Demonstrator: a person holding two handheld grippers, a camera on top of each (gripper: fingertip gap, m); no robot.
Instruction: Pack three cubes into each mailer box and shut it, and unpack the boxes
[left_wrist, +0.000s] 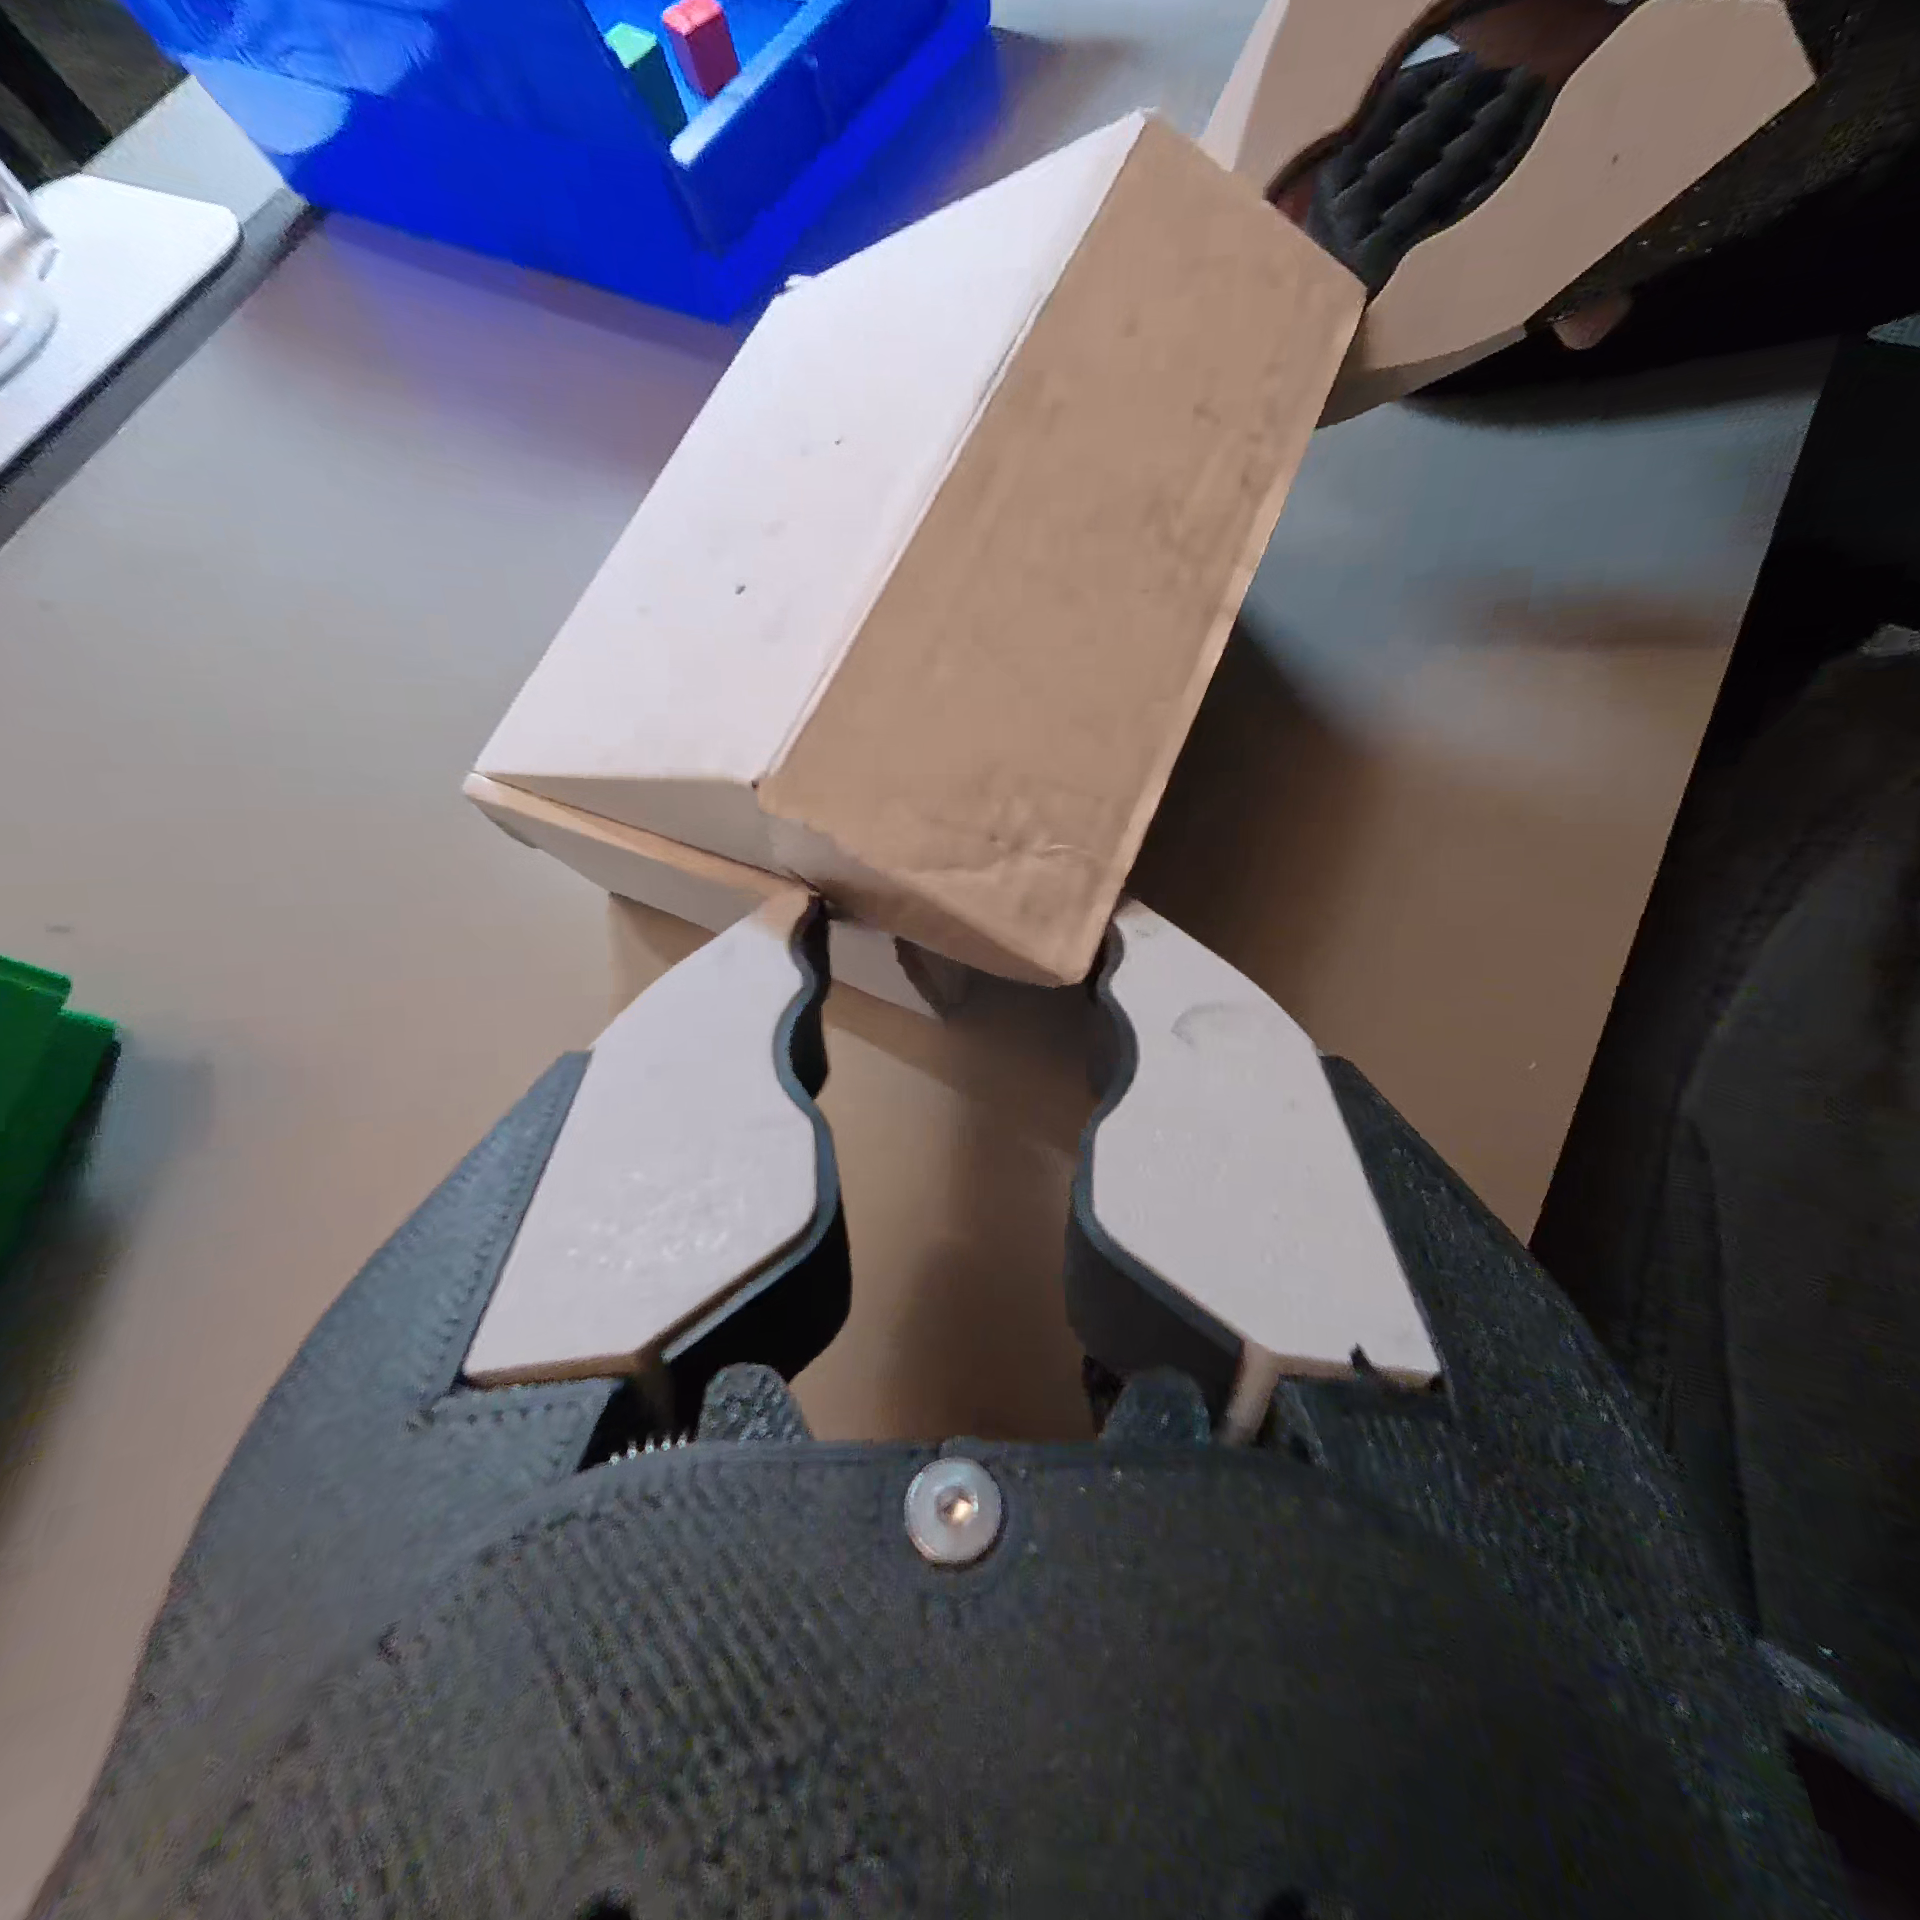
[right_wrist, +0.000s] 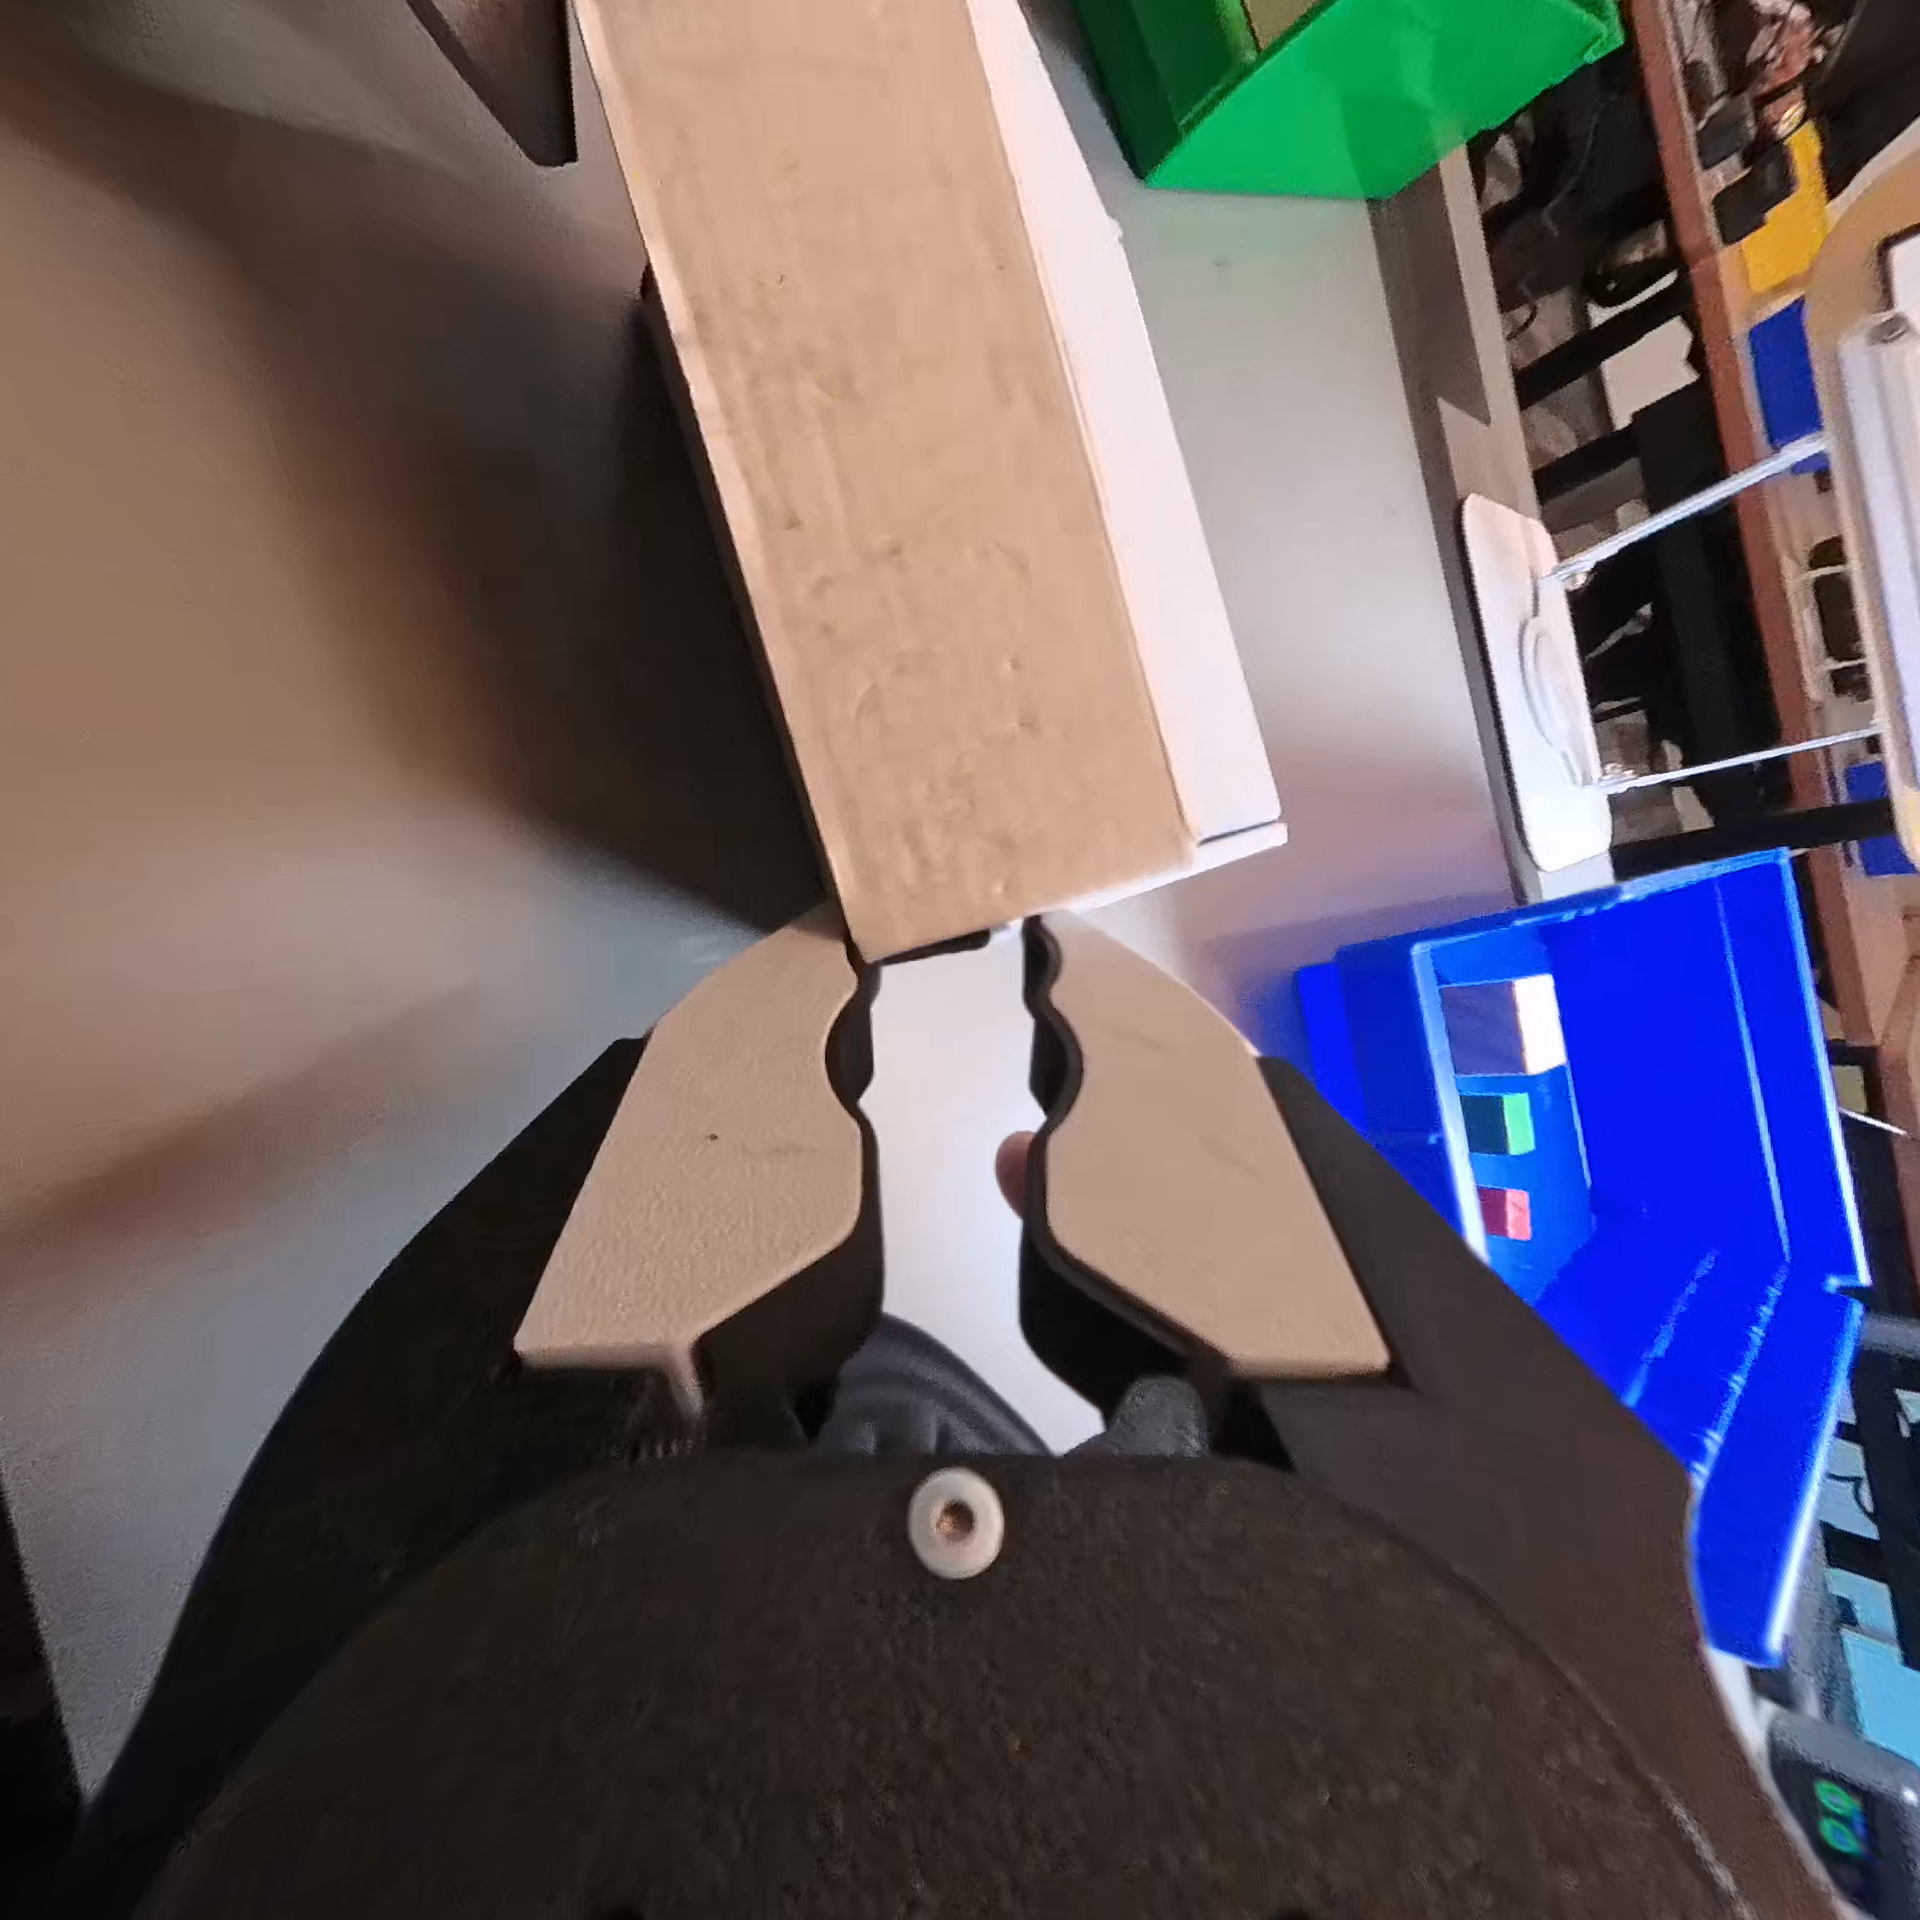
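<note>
Grippers (left_wrist: 961, 940) (right_wrist: 940, 940) — parted, flanking box (left_wrist: 935, 582) corners

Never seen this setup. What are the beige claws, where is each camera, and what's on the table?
There is no robot arm here: a person holds a two-finger gripper in each hand, and each gripper carries a wide-angle camera looking along its fingers. The beige claws at the bottom of each picture are that camera's own fingers.

In the left wrist view, the left gripper has its fingers either side of the near end of a closed cardboard mailer box, which is tilted, one long edge raised. The right gripper shows at the box's far end.

The right wrist view shows the same box from the other end, with the right gripper at its corner. Whether either gripper truly clamps the box is unclear.

On the table stand a blue bin holding coloured cubes and a green bin.
</note>
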